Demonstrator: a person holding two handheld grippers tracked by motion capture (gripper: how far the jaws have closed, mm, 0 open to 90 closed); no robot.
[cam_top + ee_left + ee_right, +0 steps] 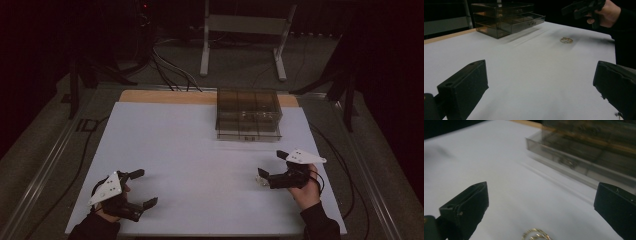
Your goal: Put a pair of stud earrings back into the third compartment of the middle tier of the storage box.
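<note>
— Dark room, this. Black curtains all round, cables on the floor, and 1 white table (200,165) lit in the middle of it.

— What's on it?

— A smoky clear drawer box (248,114) at the far edge, with 1 lower drawer (527,21) pulled out toward the person. I'd guess it stands open to take something in.

— Take what in?

— A small gold bracelet (566,40), lying flat on the table on the near side of the box, off toward its right end. In the right gripper view it sits at the very bottom, between the 2 jaws (536,235).

— So the right tongs have it?

— No. The right tongs (272,167) are spread wide just above it, pinching nothing; I'd say they're lined up to close on it. The drawer front lies straight ahead of them, which would explain the angle.

— And the other hand?

— The left tongs (144,188) are spread too, empty, held well away from the box at the near left, probably to stay out of the way.

— Room to work?

— Plenty of bare table between bracelet and box. The drawer's front lip is the edge to clear, and the table's right edge is near the right hand.
</note>
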